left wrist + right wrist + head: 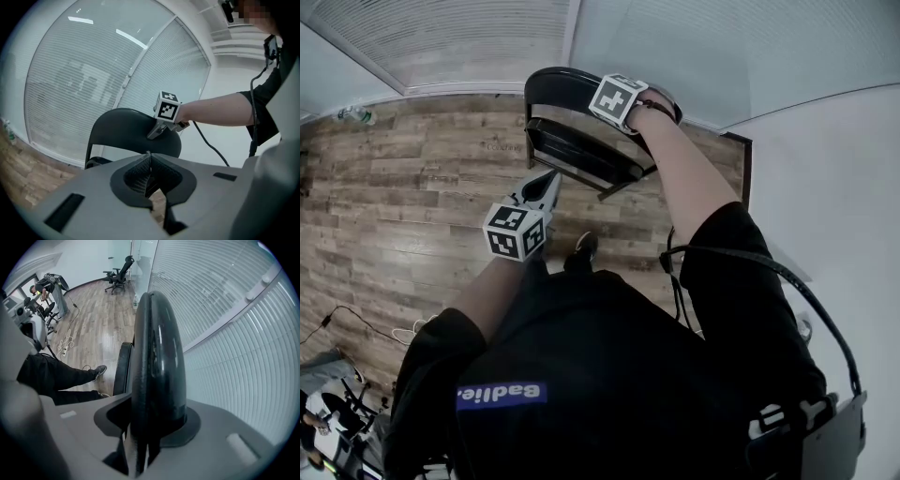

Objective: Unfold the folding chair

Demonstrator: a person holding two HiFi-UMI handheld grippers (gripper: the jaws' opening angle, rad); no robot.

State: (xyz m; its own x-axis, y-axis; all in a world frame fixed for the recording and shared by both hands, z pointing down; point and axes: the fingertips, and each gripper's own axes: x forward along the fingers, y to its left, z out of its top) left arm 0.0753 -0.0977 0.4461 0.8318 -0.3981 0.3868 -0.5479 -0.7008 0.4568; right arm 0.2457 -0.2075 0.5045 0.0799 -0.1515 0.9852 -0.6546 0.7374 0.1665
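One chair, plank floor, blinds

In the right gripper view the backrest hides most of the right gripper's pads; a far office chair is too small for detail. In the left gripper view the left gripper covers the chair's lower half. In the head view the seat hides most of the legs, and a cube covers the right jaws.

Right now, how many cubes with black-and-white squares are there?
2. One cube is above the wooden floor; the other cube is at the top of the chair backrest.
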